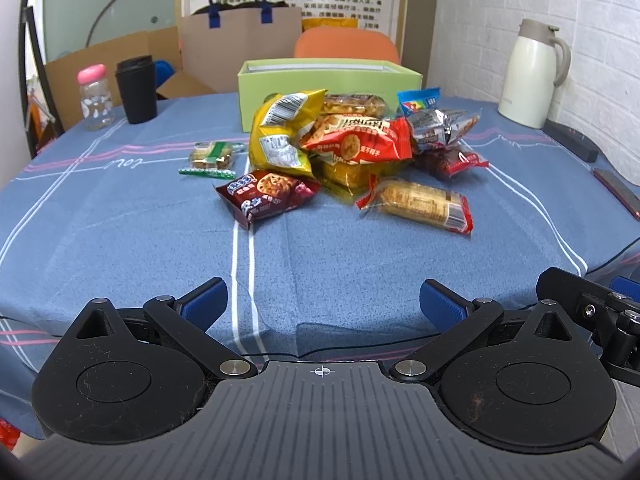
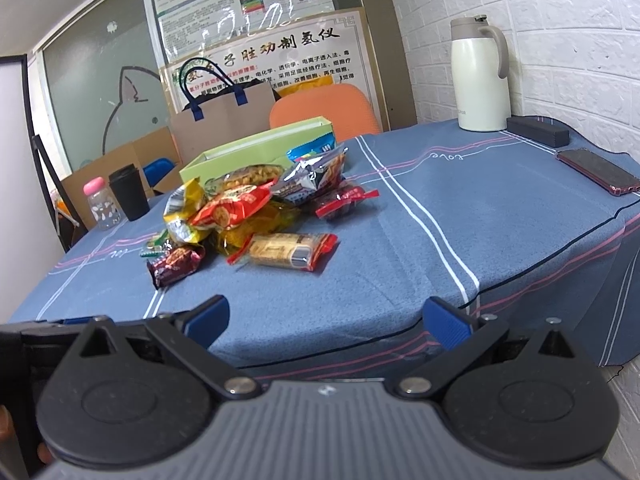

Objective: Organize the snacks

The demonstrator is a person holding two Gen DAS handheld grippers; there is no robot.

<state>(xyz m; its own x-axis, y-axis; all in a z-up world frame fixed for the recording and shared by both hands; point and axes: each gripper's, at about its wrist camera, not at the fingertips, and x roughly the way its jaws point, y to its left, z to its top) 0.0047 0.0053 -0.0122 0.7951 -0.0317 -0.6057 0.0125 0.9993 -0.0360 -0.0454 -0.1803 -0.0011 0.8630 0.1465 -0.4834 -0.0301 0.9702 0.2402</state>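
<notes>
I held both claws, left (image 1: 323, 304) and right (image 2: 327, 320), wide apart and empty; the snack pile (image 1: 352, 148) hid the green box's (image 1: 328, 80) front, its inside unseen.

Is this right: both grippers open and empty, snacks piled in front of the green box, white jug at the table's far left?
One thing is off: the white jug stands at the table's far right, by the brick wall, as the left wrist view shows. The rest holds: left gripper and right gripper are open and empty, and the snacks lie in front of the green box.
</notes>
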